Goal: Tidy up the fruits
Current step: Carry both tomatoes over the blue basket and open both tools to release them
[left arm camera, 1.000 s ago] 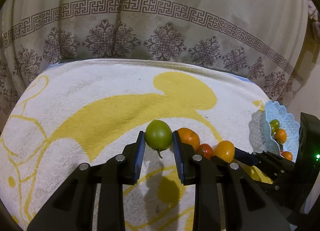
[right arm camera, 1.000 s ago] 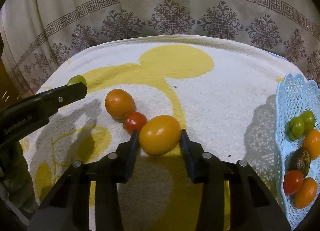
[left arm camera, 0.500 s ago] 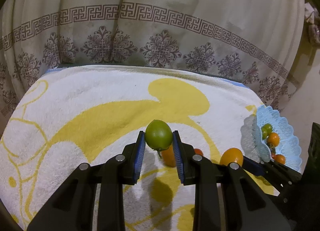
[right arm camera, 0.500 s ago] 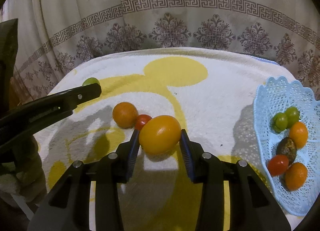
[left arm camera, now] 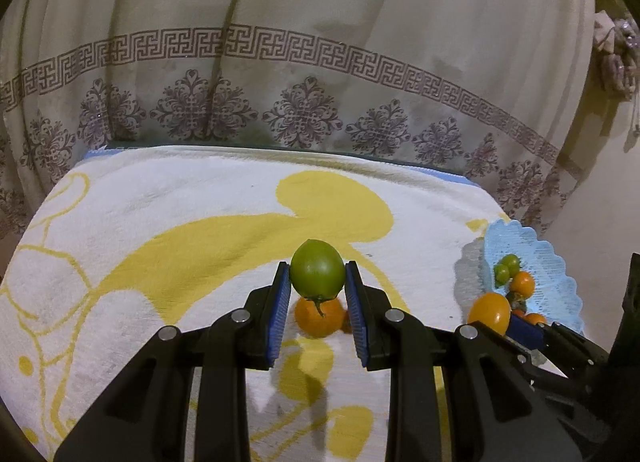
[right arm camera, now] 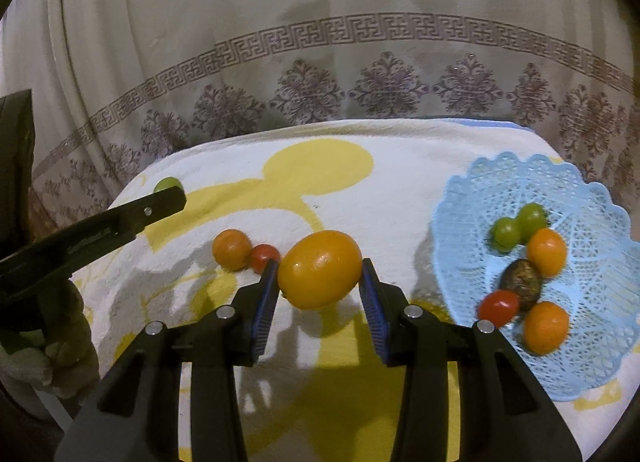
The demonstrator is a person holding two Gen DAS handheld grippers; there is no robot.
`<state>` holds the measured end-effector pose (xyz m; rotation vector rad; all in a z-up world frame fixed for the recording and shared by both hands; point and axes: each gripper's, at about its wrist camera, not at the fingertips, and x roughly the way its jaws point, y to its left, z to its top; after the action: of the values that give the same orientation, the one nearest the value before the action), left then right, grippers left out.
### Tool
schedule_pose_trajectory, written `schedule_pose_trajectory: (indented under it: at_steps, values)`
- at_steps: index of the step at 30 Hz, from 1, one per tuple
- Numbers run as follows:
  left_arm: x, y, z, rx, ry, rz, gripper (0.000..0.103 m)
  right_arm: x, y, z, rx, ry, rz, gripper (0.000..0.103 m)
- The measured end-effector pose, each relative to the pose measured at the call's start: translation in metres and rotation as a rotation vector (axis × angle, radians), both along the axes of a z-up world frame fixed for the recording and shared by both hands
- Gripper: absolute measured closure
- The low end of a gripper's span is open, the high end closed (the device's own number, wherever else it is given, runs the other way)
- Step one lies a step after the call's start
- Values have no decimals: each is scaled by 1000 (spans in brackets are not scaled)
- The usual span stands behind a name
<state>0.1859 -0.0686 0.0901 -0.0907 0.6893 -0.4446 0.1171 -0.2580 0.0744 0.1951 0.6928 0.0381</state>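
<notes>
My left gripper is shut on a green tomato, held above the towel. Beneath it an orange fruit lies on the towel. My right gripper is shut on a large yellow-orange fruit, lifted off the towel. That fruit shows at the right of the left wrist view too. To the left of the right gripper lie the orange fruit and a small red tomato. A light blue lace basket on the right holds several fruits. The left gripper's finger reaches in from the left.
A white towel with yellow shapes covers the table. A patterned curtain hangs close behind the table's far edge. The basket sits near the right edge of the table. A person's gloved hand is at the lower left.
Both grippers have risen with their fruits. The right gripper has moved right, toward the basket, which now shows fully. The orange fruit and red tomato stay on the towel.
</notes>
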Motion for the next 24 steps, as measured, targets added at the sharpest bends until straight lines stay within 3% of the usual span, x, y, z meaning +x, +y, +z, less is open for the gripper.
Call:
schedule_pose_trajectory:
  at_steps: [24]
  values:
    - [-43, -46, 18, 12, -66, -148, 75, -53, -90, 9, 33, -17, -260, 61]
